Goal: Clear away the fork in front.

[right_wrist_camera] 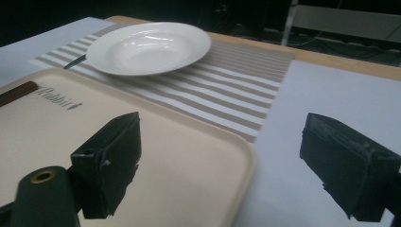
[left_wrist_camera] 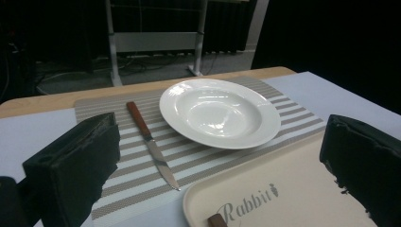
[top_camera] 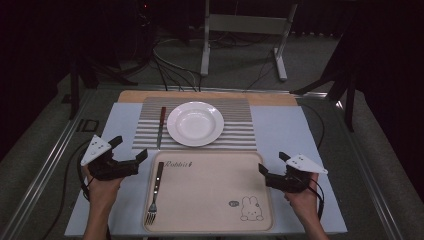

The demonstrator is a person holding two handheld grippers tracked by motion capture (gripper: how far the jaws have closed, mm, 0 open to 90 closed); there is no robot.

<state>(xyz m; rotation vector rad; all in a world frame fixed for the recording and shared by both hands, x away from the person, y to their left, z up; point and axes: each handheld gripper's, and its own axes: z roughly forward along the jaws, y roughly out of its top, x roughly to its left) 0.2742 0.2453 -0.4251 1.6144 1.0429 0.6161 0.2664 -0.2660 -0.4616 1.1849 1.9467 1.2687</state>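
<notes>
A white plate (top_camera: 195, 123) (left_wrist_camera: 219, 112) (right_wrist_camera: 147, 47) sits empty on a striped placemat (top_camera: 235, 115) (left_wrist_camera: 137, 161) (right_wrist_camera: 236, 90). Left of it lies a wooden-handled knife (top_camera: 161, 126) (left_wrist_camera: 151, 144). A beige tray (top_camera: 215, 195) (left_wrist_camera: 283, 189) (right_wrist_camera: 179, 156) printed with "Rabbit" holds a fork (top_camera: 155, 192) along its left side. My left gripper (top_camera: 129, 149) (left_wrist_camera: 217, 175) is open beside the tray's far left corner, holding nothing. At the tray's right edge my right gripper (top_camera: 272, 163) (right_wrist_camera: 222, 165) hovers open and empty.
A pale blue sheet (top_camera: 290, 130) covers the wooden table (top_camera: 270, 98). Cables (top_camera: 175, 70) and a metal stand (top_camera: 245, 30) are on the floor beyond the far edge. Metal rails (top_camera: 45, 165) run along both sides.
</notes>
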